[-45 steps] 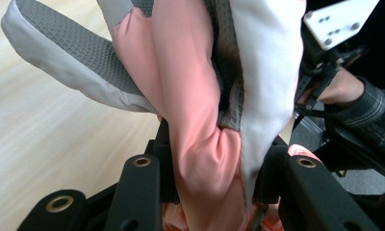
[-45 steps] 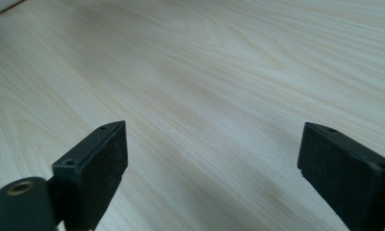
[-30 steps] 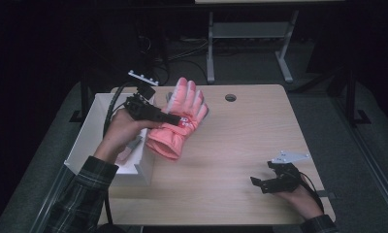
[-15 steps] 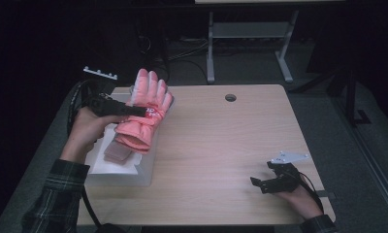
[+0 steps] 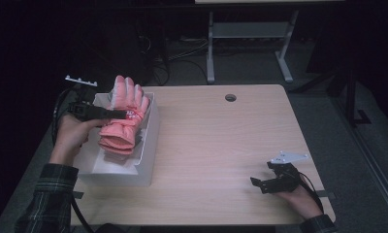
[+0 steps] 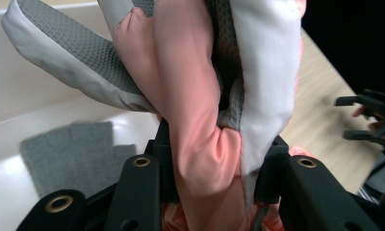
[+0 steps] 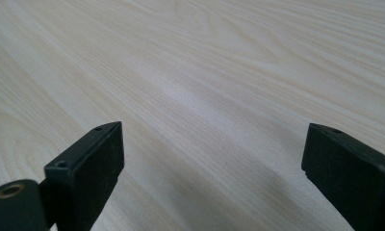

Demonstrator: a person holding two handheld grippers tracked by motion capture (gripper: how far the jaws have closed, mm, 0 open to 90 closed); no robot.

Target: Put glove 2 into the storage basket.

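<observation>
1. Glove (image 5: pixel 123 116), pink ski type with grey palm, pinched in my left gripper (image 5: pixel 115 114); jaws clamp a fold of it, seen close in the left gripper view (image 6: pixel 207 159).
2. It hangs over the white box (image 5: pixel 148 145) at the table's left edge, cuff end low inside, not yet let go.
3. Something grey lies on the box floor (image 6: pixel 77 154); can't tell what.
4. My right gripper (image 5: pixel 267 183) rests near the table's (image 5: pixel 221 141) front right corner, jaws spread wide, nothing between them, bare wood ahead (image 7: pixel 205 96).
5. Progress, my judgement: carry mostly done. Left: lower glove into box, release, pull out.
</observation>
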